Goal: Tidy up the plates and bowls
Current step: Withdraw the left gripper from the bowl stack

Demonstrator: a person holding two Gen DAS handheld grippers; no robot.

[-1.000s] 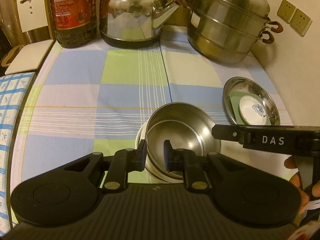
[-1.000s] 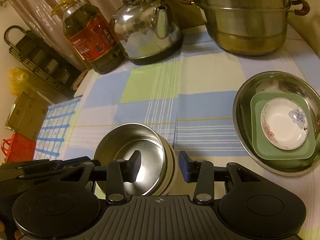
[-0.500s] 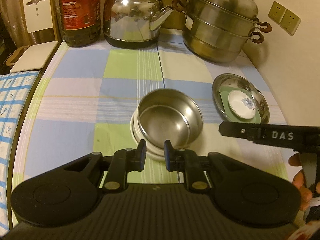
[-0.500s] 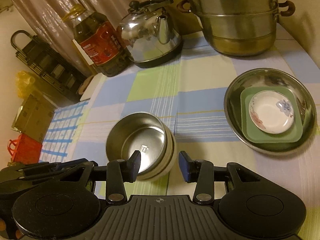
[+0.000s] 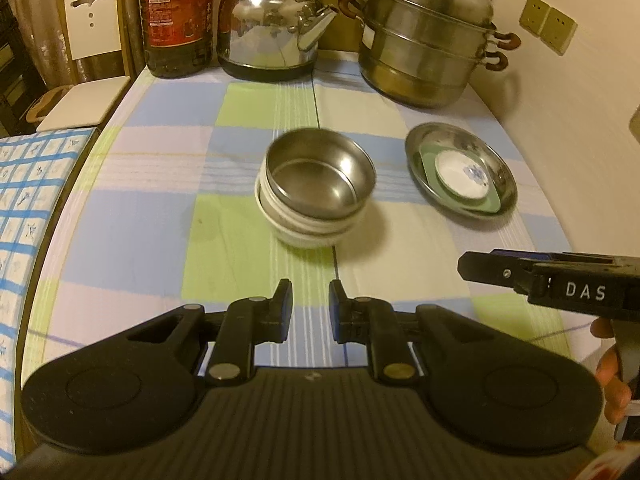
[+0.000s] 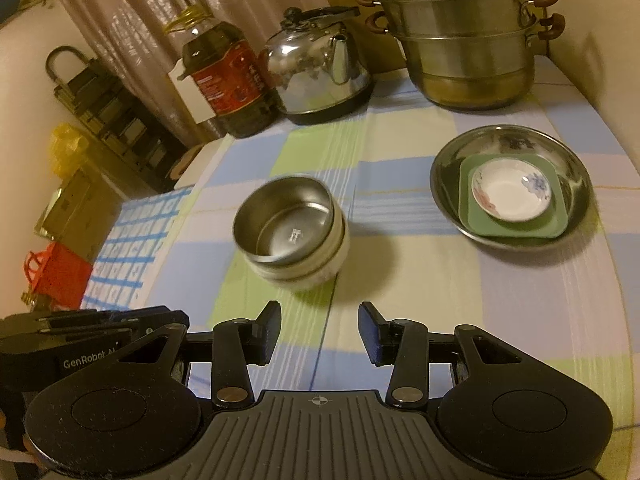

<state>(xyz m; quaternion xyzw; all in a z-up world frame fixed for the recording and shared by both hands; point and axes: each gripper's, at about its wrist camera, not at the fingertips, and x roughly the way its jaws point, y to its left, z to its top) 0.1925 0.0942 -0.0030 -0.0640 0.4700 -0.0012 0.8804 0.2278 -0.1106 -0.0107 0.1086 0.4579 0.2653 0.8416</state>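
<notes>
Left wrist: left gripper (image 5: 310,310) had backed off the steel bowl (image 5: 316,176), jaws narrowly apart, empty; bowl sat nested in white bowls (image 5: 304,232) mid-bench. Right wrist: right gripper (image 6: 319,330) also retreated, parted, empty. Plate stack (image 6: 512,200) right of it; stacking looked finished.

Tablecloth (image 5: 240,168) blue-green-white check; steel bowl (image 5: 316,176) silver; square plate (image 6: 516,216) green; saucer (image 6: 510,192) white, blue flower.

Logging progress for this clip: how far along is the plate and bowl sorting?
Done: steel bowl nested in the white bowls; saucer on green plate inside the steel dish. In hand: nothing; left gripper and right gripper are empty. Left: apparently nothing loose.
</notes>
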